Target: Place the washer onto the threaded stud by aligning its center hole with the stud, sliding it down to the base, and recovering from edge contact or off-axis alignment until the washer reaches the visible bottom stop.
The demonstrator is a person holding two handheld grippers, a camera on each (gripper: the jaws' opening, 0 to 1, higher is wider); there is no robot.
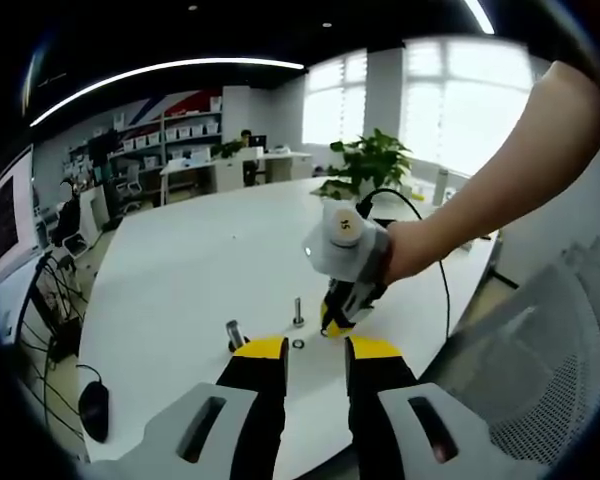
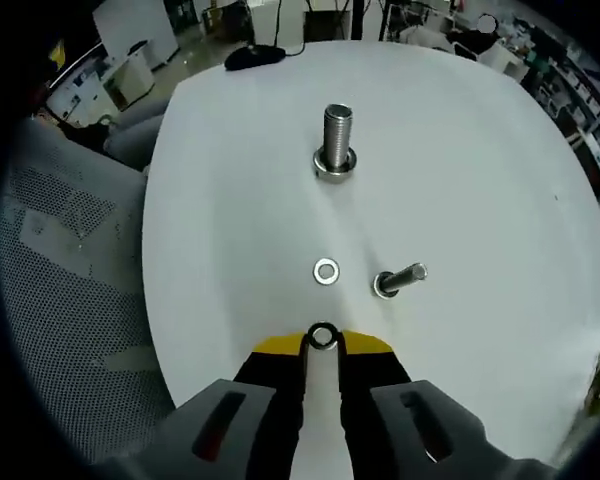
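As we viewed the white table (image 2: pixel 230 180), we recorded these parts.
Right gripper (image 2: pixel 322 345): we saw its jaws nearly closed, pinching a small washer (image 2: pixel 322 336) at the yellow tips.
Second washer (image 2: pixel 327 271): we noted it flat on the table, just beside a thin bolt (image 2: pixel 400 279).
Threaded stud (image 2: pixel 337 140): it stood upright, well apart from the held washer.
Left gripper (image 1: pixel 315 350): its jaws were apart, holding nothing.

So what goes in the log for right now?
right gripper: pinching washer | spare washer: on table | large stud: bare | left gripper: open
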